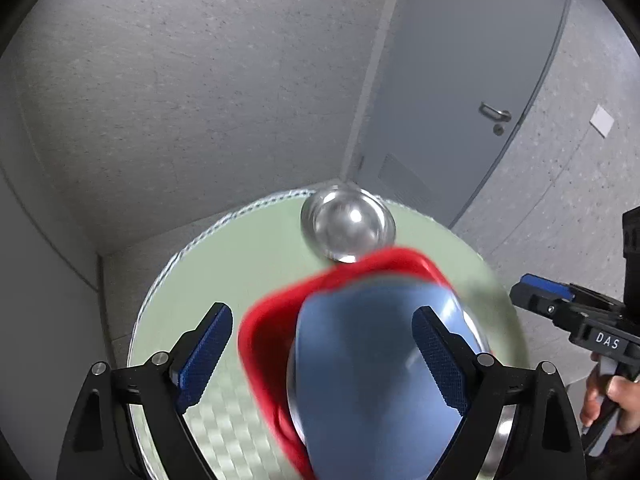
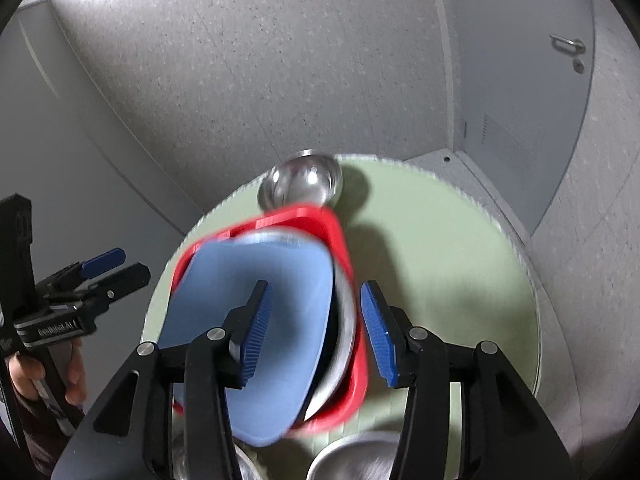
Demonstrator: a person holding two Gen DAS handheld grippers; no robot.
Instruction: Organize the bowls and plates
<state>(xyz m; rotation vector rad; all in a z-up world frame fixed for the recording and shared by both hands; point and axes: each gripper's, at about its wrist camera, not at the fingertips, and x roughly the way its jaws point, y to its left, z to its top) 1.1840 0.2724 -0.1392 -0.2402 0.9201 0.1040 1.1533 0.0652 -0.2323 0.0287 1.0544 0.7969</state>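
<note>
A red rack stands on a round green table. A blue plate stands on edge in it, with a steel plate behind. A steel bowl sits at the table's far edge. My left gripper is open, its fingers on either side of the blue plate. My right gripper is open over the rack's right side, straddling the plates' edges. Each gripper shows in the other's view: the right one, the left one.
Another steel dish lies at the table's near edge, partly hidden by my right gripper. Grey walls stand close behind the table, with a grey door at the back right.
</note>
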